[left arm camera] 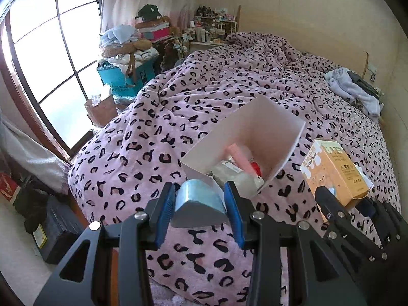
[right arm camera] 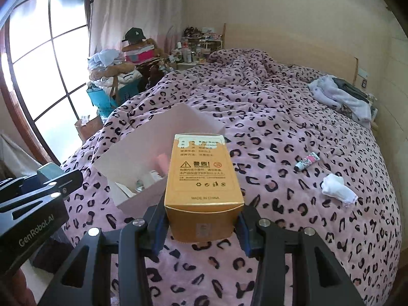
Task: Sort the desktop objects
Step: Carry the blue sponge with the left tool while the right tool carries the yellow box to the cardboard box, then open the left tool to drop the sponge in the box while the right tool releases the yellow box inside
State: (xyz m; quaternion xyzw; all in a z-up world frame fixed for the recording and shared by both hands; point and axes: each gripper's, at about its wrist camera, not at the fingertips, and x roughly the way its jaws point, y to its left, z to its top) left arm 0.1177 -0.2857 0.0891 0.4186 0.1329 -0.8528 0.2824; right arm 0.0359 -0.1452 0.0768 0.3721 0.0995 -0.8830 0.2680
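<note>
My left gripper (left arm camera: 200, 207) is shut on a pale blue wedge-shaped object (left arm camera: 197, 204), held over the pink leopard-print blanket (left arm camera: 229, 89). Just beyond it lies an open white box (left arm camera: 244, 132) holding a pink tube (left arm camera: 242, 159) and several small items. My right gripper (right arm camera: 202, 225) is shut on an orange carton (right arm camera: 202, 176) with printed warning text, in front of the same white box (right arm camera: 153, 137). In the left wrist view the orange carton (left arm camera: 334, 170) and right gripper (left arm camera: 357, 219) show at right. In the right wrist view the left gripper (right arm camera: 46, 186) shows at left.
A small patterned tube (right arm camera: 307, 161) and a white cloth wad (right arm camera: 338, 190) lie on the blanket at right. Folded clothes (right arm camera: 341, 95) sit near the headboard. Piled bags and boxes (left arm camera: 127, 58) stand by the window (left arm camera: 43, 51); a cluttered shelf (left arm camera: 211, 25) is behind.
</note>
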